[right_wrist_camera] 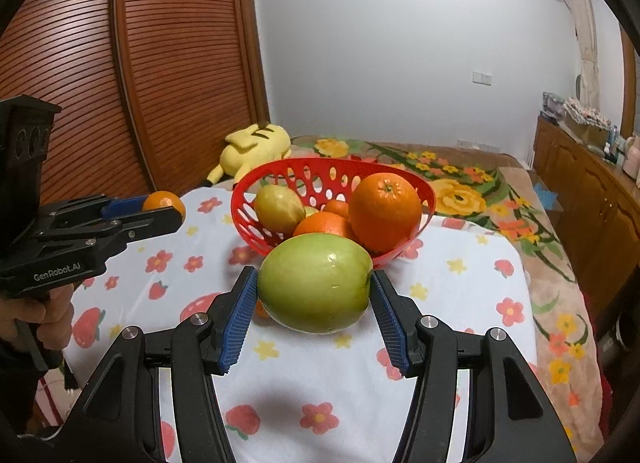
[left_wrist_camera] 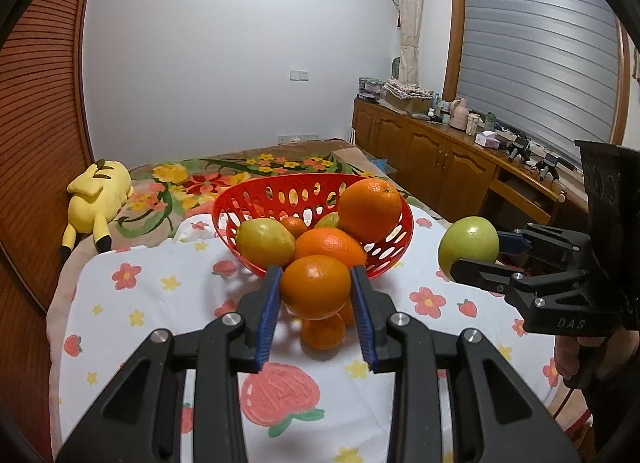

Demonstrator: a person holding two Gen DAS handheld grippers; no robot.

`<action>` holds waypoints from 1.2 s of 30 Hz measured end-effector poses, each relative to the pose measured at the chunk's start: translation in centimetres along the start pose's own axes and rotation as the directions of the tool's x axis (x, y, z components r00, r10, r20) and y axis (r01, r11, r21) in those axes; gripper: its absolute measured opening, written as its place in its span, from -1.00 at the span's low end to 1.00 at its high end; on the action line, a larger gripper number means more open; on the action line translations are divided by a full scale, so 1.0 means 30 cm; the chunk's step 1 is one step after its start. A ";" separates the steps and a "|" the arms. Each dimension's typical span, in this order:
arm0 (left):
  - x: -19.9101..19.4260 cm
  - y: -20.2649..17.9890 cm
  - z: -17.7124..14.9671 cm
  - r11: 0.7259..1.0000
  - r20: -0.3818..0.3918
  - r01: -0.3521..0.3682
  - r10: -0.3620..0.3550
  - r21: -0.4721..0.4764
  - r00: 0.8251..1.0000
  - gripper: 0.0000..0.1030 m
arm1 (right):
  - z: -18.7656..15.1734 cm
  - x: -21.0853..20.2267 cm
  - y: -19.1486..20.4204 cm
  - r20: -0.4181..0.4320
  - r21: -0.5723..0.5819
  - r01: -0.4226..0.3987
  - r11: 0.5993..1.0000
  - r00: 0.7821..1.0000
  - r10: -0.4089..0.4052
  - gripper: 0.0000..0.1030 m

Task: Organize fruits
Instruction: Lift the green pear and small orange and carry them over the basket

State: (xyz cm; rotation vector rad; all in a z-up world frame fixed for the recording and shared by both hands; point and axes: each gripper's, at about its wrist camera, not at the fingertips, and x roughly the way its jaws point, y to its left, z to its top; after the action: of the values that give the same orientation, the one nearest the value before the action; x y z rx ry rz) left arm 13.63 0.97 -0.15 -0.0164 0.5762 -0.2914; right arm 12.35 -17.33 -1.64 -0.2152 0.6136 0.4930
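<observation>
A red perforated basket (left_wrist_camera: 256,193) (right_wrist_camera: 404,173) stands on the flowered cloth and holds a big orange (left_wrist_camera: 370,209) (right_wrist_camera: 384,211), a yellow lemon (left_wrist_camera: 264,243) (right_wrist_camera: 278,209) and more oranges. My left gripper (left_wrist_camera: 315,291) is shut on an orange (left_wrist_camera: 315,285) held above the cloth in front of the basket; it also shows in the right wrist view (right_wrist_camera: 160,209). A further small orange (left_wrist_camera: 323,333) lies on the cloth below it. My right gripper (right_wrist_camera: 314,299) is shut on a green apple (right_wrist_camera: 314,287) (left_wrist_camera: 468,245), held right of the basket.
A yellow plush toy (left_wrist_camera: 98,197) (right_wrist_camera: 256,147) lies on the bed behind the basket at the left. A wooden slatted wardrobe (right_wrist_camera: 120,83) is at the left, and wooden cabinets (left_wrist_camera: 440,159) with clutter run along the right wall.
</observation>
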 end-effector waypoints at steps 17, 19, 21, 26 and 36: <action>0.154 0.033 0.086 1.000 -0.022 0.028 -0.028 0.000 0.999 -0.37 | 0.164 0.172 -0.037 -0.001 -0.041 -0.022 0.999 1.000 0.022 0.13; 0.174 0.044 0.102 1.000 -0.023 0.029 -0.029 -0.005 0.999 -0.37 | 0.189 0.205 -0.044 -0.007 -0.050 -0.025 0.998 1.000 0.024 0.13; 0.196 0.060 0.116 1.000 -0.026 0.028 -0.029 -0.012 0.999 -0.37 | 0.213 0.235 -0.048 -0.008 -0.060 -0.025 0.998 1.000 0.025 0.13; 0.249 0.102 0.145 1.000 -0.040 0.018 -0.019 -0.023 0.999 -0.37 | 0.260 0.294 -0.060 -0.013 -0.083 -0.027 0.996 1.000 0.026 0.13; 0.321 0.172 0.193 0.999 -0.044 0.001 -0.003 -0.039 0.999 -0.37 | 0.307 0.400 -0.059 -0.049 -0.145 -0.022 0.989 0.999 0.015 0.13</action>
State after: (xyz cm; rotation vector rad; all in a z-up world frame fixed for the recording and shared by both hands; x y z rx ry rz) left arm 25.84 2.88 -0.93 -0.0479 0.6256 -0.2831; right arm 26.32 -11.24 -1.36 -0.3611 0.6271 0.5530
